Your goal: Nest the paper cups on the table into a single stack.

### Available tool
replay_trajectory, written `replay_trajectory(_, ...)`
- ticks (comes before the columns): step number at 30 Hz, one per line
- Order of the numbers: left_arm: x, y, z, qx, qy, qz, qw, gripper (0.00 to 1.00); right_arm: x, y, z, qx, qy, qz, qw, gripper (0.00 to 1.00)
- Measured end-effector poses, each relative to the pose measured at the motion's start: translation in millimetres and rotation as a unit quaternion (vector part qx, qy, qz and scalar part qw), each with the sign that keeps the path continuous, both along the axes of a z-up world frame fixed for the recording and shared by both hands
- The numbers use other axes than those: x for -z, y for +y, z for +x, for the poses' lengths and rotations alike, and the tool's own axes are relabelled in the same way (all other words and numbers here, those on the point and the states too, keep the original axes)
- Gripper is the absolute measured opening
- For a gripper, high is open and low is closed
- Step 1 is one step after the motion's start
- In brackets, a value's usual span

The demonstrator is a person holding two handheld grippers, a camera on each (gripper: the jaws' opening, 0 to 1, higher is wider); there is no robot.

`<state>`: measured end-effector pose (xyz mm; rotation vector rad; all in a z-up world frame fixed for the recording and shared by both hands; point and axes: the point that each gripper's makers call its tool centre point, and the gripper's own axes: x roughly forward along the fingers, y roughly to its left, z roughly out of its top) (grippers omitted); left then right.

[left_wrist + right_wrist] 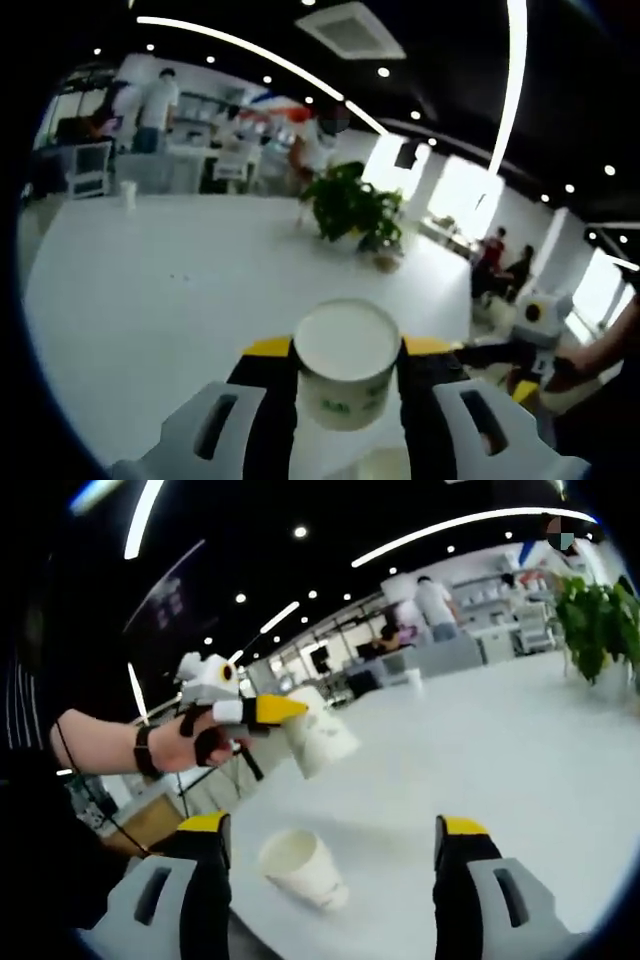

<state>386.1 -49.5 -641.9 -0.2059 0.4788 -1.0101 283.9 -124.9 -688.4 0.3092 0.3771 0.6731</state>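
Observation:
My left gripper (pixel 348 350) is shut on a white paper cup (pixel 345 368) with green print, held above the white table (pixel 150 300) with its round end facing the camera. In the right gripper view the left gripper (pixel 272 712) comes in from the left in a person's hand, holding that cup (pixel 320 742) tilted in the air. A second paper cup (pixel 300 868) lies on its side on the table, between and just ahead of the jaws of my right gripper (pixel 333 826), which stands wide open and apart from it. The right gripper (pixel 505 362) shows at the right edge.
A small white cup (pixel 128 193) (pixel 413 680) stands far back on the table. A potted plant (pixel 355 205) (pixel 595 620) sits at the table's far side. People stand and sit around desks beyond. A brown box (pixel 145 825) is beside the table's near edge.

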Motion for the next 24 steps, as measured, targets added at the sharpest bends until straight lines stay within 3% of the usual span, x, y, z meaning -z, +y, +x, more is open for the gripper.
replay_trajectory(13,-8.7,-6,-15.3,0.008,0.014,-0.022,0.9996,0.37,-18.8,16,-3,-0.029,0.001,0.041,0.9987,0.71)
replay_trajectory(24,-12.3,-13,-25.2,0.027,0.028,-0.033,0.9987,0.37,-23.7,40,1,-0.07,0.001,0.054,0.9961,0.63)
